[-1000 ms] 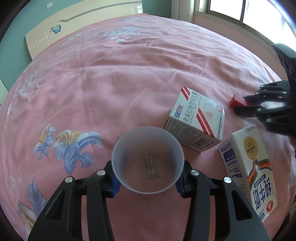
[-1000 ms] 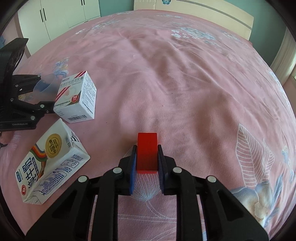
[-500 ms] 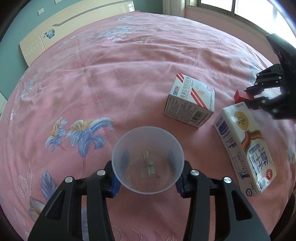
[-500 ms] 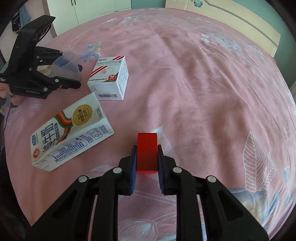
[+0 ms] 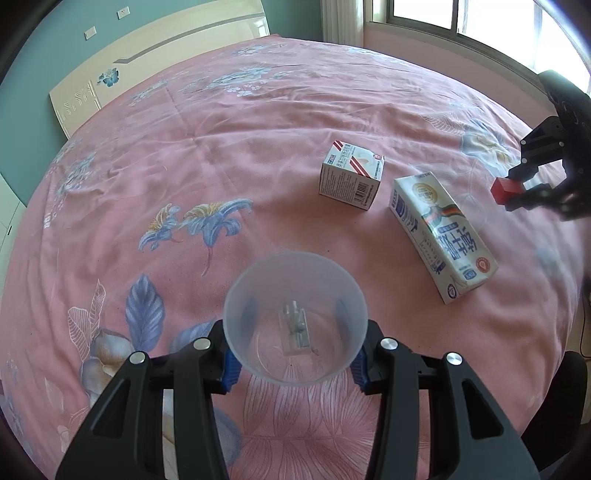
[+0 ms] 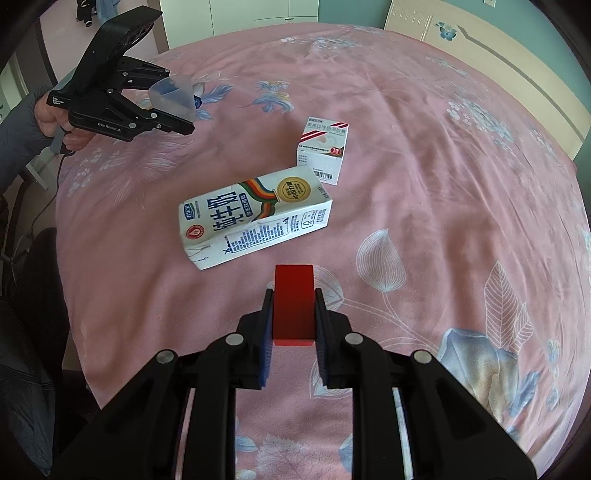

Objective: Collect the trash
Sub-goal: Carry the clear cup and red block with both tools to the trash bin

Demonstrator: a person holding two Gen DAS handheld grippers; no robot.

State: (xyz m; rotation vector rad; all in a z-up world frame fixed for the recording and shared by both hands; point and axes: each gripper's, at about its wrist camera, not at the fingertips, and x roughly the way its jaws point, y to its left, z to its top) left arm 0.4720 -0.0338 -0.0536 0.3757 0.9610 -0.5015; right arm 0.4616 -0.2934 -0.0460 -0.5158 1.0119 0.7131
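Observation:
My left gripper (image 5: 295,363) is shut on a clear plastic cup (image 5: 295,321), held above the pink bedspread; it also shows in the right wrist view (image 6: 173,96). My right gripper (image 6: 293,314) is shut on a small red block (image 6: 293,299), held above the bed; the block also shows at the far right of the left wrist view (image 5: 506,190). A white milk carton (image 6: 255,218) lies on its side on the bed, also seen from the left (image 5: 441,232). A small red-striped white medicine box (image 6: 323,147) stands beyond it, also in the left wrist view (image 5: 351,173).
The pink flowered bedspread (image 5: 184,147) fills both views. A cream headboard (image 5: 166,55) lies beyond, with a window (image 5: 461,18) at the right. White wardrobes (image 6: 240,14) stand behind the bed. The bed's edge drops off at the left (image 6: 62,258).
Both grippers have risen and drawn back from the bed with the cup and red block still held. The carton and medicine box now look farther away and have not moved.

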